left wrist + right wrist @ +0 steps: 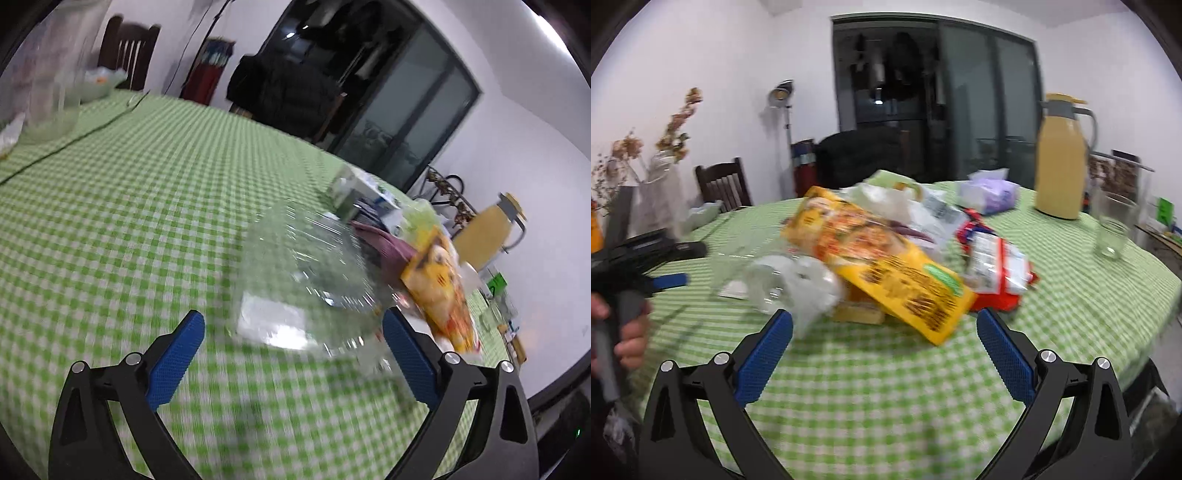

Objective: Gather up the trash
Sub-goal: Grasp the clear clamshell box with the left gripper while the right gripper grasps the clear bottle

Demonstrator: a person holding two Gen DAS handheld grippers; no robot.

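Observation:
A pile of trash lies on the green checked tablecloth (886, 387). A clear plastic container (306, 273) lies just ahead of my left gripper (293, 325), which is open and empty. The container also shows in the right wrist view (783, 280). A yellow snack bag (886, 266) lies in front of my right gripper (884, 325), which is open and empty. The bag also shows in the left wrist view (439, 288). A red and white wrapper (997, 269) and white plastic bags (905, 203) lie beside it. My left gripper shows at the left of the right wrist view (670, 280).
A yellow thermos jug (1062, 158), a drinking glass (1113, 225) and a purple tissue pack (990, 190) stand at the back right. A vase with dried flowers (661, 192) stands at the left. A chair (722, 184) is behind the table.

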